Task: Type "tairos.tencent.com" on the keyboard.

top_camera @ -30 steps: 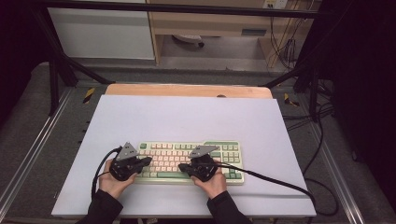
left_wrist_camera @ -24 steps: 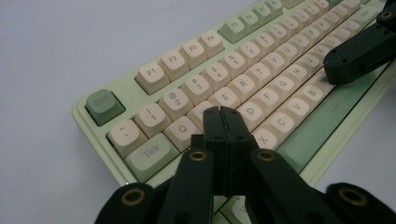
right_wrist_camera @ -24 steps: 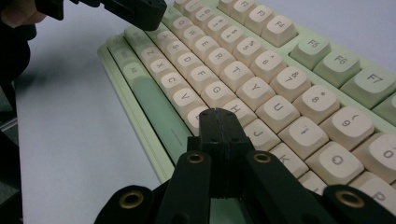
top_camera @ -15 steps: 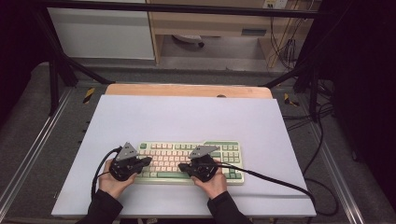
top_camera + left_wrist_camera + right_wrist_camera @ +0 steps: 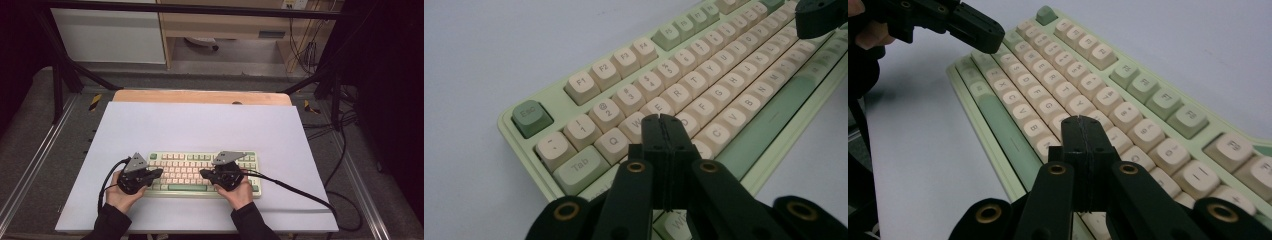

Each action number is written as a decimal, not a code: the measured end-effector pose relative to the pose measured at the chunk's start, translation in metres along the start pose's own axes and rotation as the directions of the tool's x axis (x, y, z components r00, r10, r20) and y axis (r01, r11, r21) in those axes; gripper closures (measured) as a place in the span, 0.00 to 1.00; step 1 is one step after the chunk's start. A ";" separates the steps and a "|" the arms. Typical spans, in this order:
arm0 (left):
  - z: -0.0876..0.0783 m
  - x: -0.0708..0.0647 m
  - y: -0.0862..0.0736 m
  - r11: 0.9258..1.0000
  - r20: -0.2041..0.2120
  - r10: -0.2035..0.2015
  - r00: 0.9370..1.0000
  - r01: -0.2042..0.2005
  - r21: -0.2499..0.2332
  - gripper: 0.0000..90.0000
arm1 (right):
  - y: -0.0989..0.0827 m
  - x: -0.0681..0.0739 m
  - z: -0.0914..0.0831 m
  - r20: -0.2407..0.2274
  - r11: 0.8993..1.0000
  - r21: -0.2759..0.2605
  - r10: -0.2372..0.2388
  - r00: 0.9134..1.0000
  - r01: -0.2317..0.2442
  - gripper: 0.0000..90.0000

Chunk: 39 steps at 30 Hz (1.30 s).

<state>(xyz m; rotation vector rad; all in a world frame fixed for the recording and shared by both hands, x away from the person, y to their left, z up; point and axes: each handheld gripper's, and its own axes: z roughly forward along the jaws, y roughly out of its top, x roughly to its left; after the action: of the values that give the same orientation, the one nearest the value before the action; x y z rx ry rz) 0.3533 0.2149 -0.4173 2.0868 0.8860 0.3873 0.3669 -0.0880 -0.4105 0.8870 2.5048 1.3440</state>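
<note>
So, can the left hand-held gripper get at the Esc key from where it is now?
Probably yes. The left hand-held gripper, jaws shut, hangs over the letter keys near W, and the green Esc key sits uncovered at the keyboard corner close by, with nothing between them. The right hand-held gripper is farther along.

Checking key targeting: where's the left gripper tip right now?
High view: left gripper over the keyboard's left end. Its own view: shut jaws above the W key.
</note>
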 end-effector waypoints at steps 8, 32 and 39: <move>0.003 -0.008 0.004 1.000 0.018 0.015 1.000 -0.015 0.002 1.00 | -0.012 -0.012 -0.013 0.021 1.000 -0.002 0.029 0.999 -0.029 1.00; 0.026 -0.029 0.012 0.997 0.062 0.056 0.996 -0.059 0.046 1.00 | -0.028 -0.024 -0.033 0.051 0.998 0.001 0.058 0.997 -0.059 1.00; 0.029 -0.030 0.011 0.996 0.063 0.058 0.996 -0.062 0.057 1.00 | -0.031 -0.027 -0.037 0.056 0.998 -0.002 0.058 0.997 -0.058 1.00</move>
<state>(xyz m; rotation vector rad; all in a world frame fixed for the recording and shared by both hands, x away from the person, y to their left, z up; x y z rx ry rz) 0.3531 0.1726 -0.4261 2.1722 0.8090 0.3304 0.3606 -0.1423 -0.4171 0.9910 2.4550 1.3172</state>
